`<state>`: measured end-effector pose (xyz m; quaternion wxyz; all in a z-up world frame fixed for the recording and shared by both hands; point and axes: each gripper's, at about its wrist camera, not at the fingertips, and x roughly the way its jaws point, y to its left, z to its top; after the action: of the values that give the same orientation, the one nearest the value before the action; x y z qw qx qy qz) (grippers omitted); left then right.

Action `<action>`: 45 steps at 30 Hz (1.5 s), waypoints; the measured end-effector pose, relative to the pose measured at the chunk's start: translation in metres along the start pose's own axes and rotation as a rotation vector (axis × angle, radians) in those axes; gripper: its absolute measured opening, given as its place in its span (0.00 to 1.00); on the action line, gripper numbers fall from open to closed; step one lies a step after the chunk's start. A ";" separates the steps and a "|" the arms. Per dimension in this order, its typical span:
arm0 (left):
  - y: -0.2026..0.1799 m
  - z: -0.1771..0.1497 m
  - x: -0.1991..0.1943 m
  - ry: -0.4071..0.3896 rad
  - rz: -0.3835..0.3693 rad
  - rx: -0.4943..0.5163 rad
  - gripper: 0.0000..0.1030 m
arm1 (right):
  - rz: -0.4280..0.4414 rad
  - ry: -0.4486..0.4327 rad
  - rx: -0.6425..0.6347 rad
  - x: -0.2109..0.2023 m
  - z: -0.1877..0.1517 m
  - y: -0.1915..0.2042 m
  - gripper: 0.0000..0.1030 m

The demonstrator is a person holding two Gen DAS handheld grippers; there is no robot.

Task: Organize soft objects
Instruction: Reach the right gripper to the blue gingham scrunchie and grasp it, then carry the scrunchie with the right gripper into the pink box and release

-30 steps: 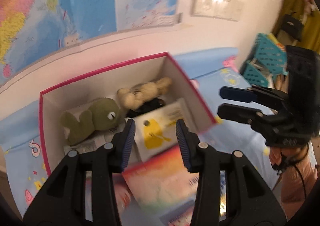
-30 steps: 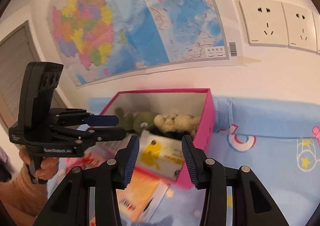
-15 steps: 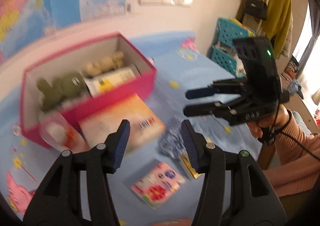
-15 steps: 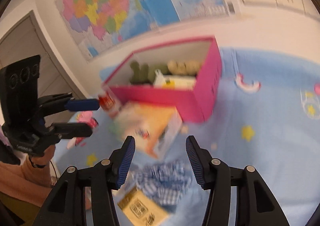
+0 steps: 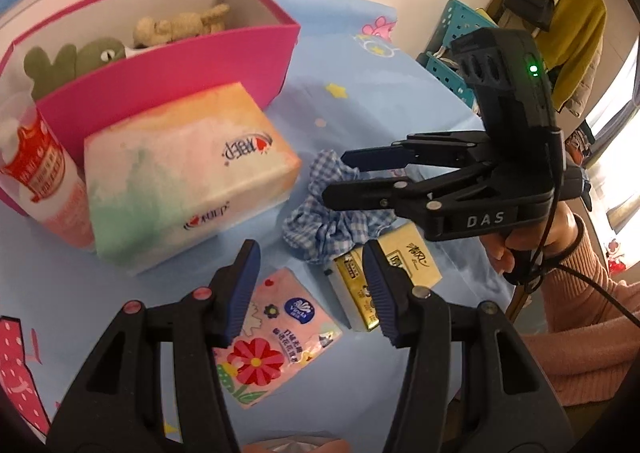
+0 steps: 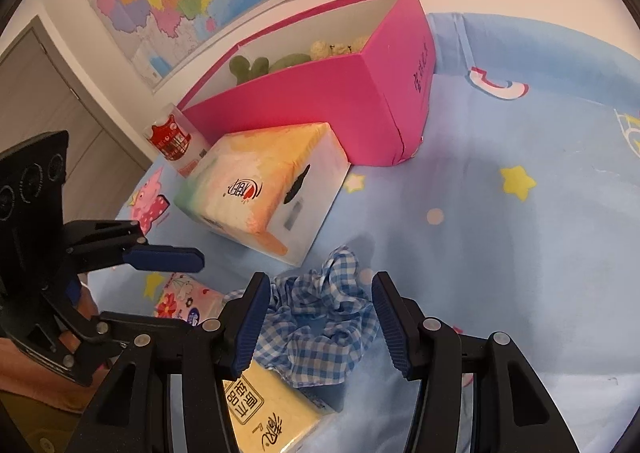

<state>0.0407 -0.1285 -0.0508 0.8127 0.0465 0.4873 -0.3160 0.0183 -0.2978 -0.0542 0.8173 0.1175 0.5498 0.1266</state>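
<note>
**Ana:** Jaws first. The right gripper (image 6: 316, 317) stands half-wide with nothing pinched; the blue checked scrunchie (image 6: 320, 317) shows between its tips but the pads do not press it. The left gripper (image 5: 310, 289) is the same, spread and empty, hanging above the pink flowered tissue pack (image 5: 272, 337). Neither has opened further in the last half second, after widening just before that.

**Ben:** So which one takes what?

**Ana:** My guess is the right takes the scrunchie. It lies partly over the yellow tissue pack (image 6: 268, 409), so come straight down on the bunched cloth and close on a thick fold, not on the wrapper under it. Soft cloth will slip from a shallow pinch.

**Ben:** And the left?

**Ana:** The flowered pack lies flat on the blue sheet (image 6: 500, 253), so tilt in and catch an edge. Keep the two grippers apart; they are near each other over those three items.

**Ben:** Farther out?

**Ana:** The big pastel tissue box (image 5: 188, 173) sits just in front of the pink box (image 5: 180, 65), with a red-labelled bottle (image 5: 36, 169) beside it. The pink box already holds a green plush (image 5: 80, 61) and a beige plush (image 5: 176, 25). Lift high enough to clear the tissue box and that near wall before letting go.
</note>
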 end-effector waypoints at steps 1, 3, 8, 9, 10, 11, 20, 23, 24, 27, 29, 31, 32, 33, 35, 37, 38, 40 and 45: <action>0.000 -0.002 0.001 0.004 0.001 -0.004 0.53 | 0.000 -0.001 0.001 0.001 0.000 0.000 0.52; 0.002 -0.002 0.004 0.012 -0.005 -0.018 0.53 | 0.001 0.000 -0.003 0.001 0.000 0.000 0.52; 0.003 -0.001 0.012 0.025 -0.016 -0.033 0.53 | -0.006 0.010 -0.017 0.002 0.000 0.001 0.35; 0.003 -0.001 0.013 0.028 -0.017 -0.035 0.53 | -0.006 0.012 -0.021 0.003 0.000 0.001 0.32; 0.002 -0.001 0.014 0.031 -0.017 -0.037 0.53 | -0.008 0.010 -0.024 0.003 0.000 0.001 0.24; 0.002 0.000 0.016 0.035 -0.018 -0.039 0.53 | -0.010 0.007 -0.028 0.002 -0.001 0.002 0.18; 0.003 0.003 0.023 0.043 -0.068 -0.057 0.53 | 0.010 -0.068 -0.034 -0.022 0.003 0.004 0.11; 0.002 0.005 0.023 0.037 -0.084 -0.058 0.53 | 0.026 -0.099 -0.039 -0.035 0.005 0.008 0.11; 0.002 0.006 0.022 0.034 -0.088 -0.055 0.53 | 0.035 -0.112 -0.045 -0.040 0.006 0.011 0.11; -0.001 0.009 0.019 0.022 -0.107 -0.048 0.53 | 0.044 -0.139 -0.069 -0.050 0.011 0.019 0.11; -0.003 0.011 0.017 0.012 -0.108 -0.044 0.53 | 0.051 -0.158 -0.085 -0.057 0.013 0.025 0.11; -0.003 0.014 0.012 -0.007 -0.118 -0.043 0.53 | 0.064 -0.174 -0.101 -0.064 0.015 0.032 0.11; -0.002 0.015 0.008 -0.019 -0.127 -0.041 0.53 | 0.069 -0.182 -0.109 -0.066 0.016 0.034 0.11; -0.003 0.017 0.003 -0.033 -0.138 -0.039 0.53 | 0.074 -0.190 -0.117 -0.070 0.018 0.037 0.11; -0.003 0.021 -0.005 -0.060 -0.148 -0.039 0.53 | 0.076 -0.207 -0.132 -0.075 0.023 0.041 0.11; -0.001 0.027 -0.015 -0.090 -0.141 -0.045 0.44 | 0.082 -0.223 -0.144 -0.080 0.030 0.043 0.11; 0.000 0.029 -0.019 -0.100 -0.139 -0.047 0.42 | 0.079 -0.234 -0.153 -0.082 0.035 0.044 0.11; 0.005 0.037 -0.027 -0.127 -0.126 -0.049 0.41 | 0.074 -0.250 -0.167 -0.085 0.042 0.046 0.11; 0.017 0.068 -0.037 -0.161 -0.062 -0.069 0.39 | 0.078 -0.294 -0.194 -0.087 0.072 0.050 0.11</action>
<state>0.0902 -0.1234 0.0105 0.8402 -0.0219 0.4323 -0.3267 0.0494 -0.2843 0.0647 0.8907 0.0765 0.4048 0.1920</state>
